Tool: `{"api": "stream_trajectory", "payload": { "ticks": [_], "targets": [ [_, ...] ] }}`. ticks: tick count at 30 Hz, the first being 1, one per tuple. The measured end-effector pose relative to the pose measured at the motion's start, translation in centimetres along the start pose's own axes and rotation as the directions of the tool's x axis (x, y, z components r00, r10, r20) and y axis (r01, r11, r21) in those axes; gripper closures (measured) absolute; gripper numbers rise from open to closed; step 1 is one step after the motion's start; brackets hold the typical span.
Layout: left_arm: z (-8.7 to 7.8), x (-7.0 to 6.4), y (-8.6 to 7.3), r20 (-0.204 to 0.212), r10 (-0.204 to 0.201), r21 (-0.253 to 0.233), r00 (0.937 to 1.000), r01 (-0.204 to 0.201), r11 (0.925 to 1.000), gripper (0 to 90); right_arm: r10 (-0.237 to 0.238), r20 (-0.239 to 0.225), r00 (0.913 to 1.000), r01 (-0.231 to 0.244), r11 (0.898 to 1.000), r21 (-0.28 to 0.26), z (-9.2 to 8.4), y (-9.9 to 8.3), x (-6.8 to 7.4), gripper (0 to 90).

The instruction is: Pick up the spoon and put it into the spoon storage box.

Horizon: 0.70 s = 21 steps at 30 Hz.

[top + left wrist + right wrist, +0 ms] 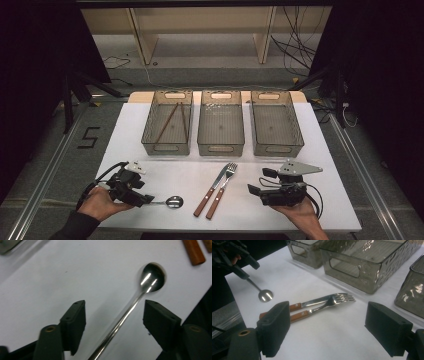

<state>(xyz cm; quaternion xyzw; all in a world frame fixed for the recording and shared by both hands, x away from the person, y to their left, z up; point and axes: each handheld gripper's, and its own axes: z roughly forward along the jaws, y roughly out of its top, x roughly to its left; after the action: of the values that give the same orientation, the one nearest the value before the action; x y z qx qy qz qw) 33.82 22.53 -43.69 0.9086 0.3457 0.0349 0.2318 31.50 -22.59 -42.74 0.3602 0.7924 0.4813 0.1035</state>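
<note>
A steel spoon [174, 202] lies near the table's front edge at the left, bowl pointing right. My left gripper [147, 200] is open over its handle. In the left gripper view the spoon [152, 277] runs up between the two pads of my left gripper [114, 306], and neither pad touches it. My right gripper [259, 181] stands open at the front right, nothing between its jaws. In the right gripper view my right gripper [327, 312] faces a fork [344, 297] and a knife [317, 301] with wooden handles. The spoon [265, 295] and my left gripper [249, 271] lie beyond them.
The fork [223, 187] and knife [212, 189] lie side by side at the front middle of the white table [320, 200]. Three smoky clear bins stand in a row behind them: left [166, 148] holding chopsticks [170, 120], middle [220, 149], right [278, 149].
</note>
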Motion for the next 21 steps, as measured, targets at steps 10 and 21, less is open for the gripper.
{"api": "stream_trajectory", "payload": {
  "ticks": [10, 21],
  "targets": [
    [2.0, -1.7, 0.5, -0.027, 0.158, 0.092, 0.9871, -0.155, 0.9836, 19.4, -0.004, -0.006, 1.0, 0.004, 1.0, -0.001, 0.0, 0.1, 0.2, 20.7],
    [3.4, -2.3, 0.8, -0.01, 0.241, 0.176, 0.9704, -0.236, 0.9558, 41.4, -0.007, -0.009, 0.9999, 0.007, 1.0, 0.004, 0.1, 0.0, 0.2, 20.8]
  ]
}}
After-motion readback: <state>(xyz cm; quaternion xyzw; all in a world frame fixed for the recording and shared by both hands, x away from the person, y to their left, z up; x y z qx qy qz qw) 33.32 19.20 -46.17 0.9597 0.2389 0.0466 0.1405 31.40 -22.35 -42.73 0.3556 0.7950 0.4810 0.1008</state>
